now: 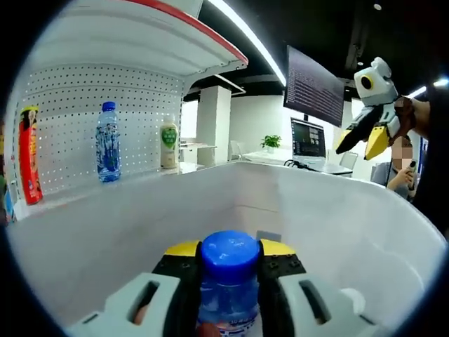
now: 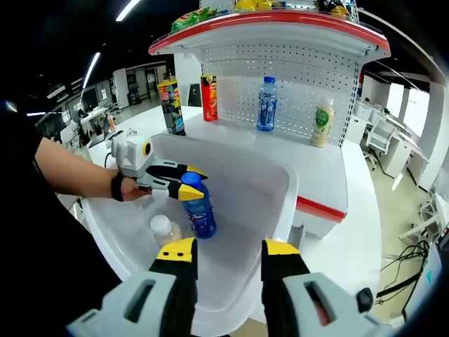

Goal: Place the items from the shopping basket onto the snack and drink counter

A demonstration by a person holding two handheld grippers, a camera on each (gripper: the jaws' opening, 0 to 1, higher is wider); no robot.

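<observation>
My left gripper (image 2: 184,184) has its yellow-tipped jaws closed around the neck of a blue-capped water bottle (image 2: 199,207), just under the cap — a sensible hold, since the cap's lip should stop it slipping; the bottle hangs upright inside the white shopping basket (image 2: 280,189), not yet lifted clear of its wall. In the left gripper view the blue cap sits squarely between the black pads, the white wall rising ahead. My right gripper (image 2: 228,256) hovers above the basket with its jaws apart and nothing between them, probably waiting its turn; below it a second, white-capped bottle (image 2: 163,228) lies on the basket floor. Beyond the basket stands the white counter (image 2: 330,168) with a pegboard back — already on it, well apart, a water bottle (image 2: 266,104), a pale drink bottle (image 2: 322,121) and a red snack tube (image 2: 209,97).
</observation>
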